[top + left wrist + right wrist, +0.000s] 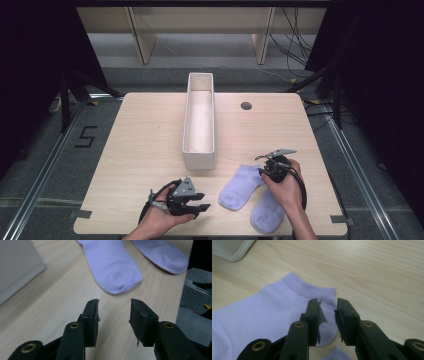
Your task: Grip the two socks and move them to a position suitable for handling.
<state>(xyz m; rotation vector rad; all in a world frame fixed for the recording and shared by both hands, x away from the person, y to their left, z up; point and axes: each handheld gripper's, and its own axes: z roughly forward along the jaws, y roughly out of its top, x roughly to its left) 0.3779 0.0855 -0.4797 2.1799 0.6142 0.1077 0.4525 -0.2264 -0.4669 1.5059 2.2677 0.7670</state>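
Two pale lilac socks lie on the wooden table (pixel 150 145). One sock (pixel 239 189) lies nearer the middle and the other (pixel 267 214) sits by the front edge under the person's right forearm. My right gripper (pixel 264 171) hangs over the cuff end of the nearer sock (pixel 274 310). Its jaws (pixel 327 301) stand apart above the cuff's corner, and the pads do not press on the cloth. My left gripper (pixel 204 202) lies low near the front edge, pointing at the toe of that sock (pixel 112 267). It (pixel 114 301) is open, with bare wood between its pads.
A long white box (pixel 200 120) stands lengthwise in the middle of the table, just beyond the socks; its corner (pixel 232 248) shows in the right gripper view. A dark round cap (pixel 246 105) sits at the back right. The second sock's toe (pixel 162 255) lies near the table's edge.
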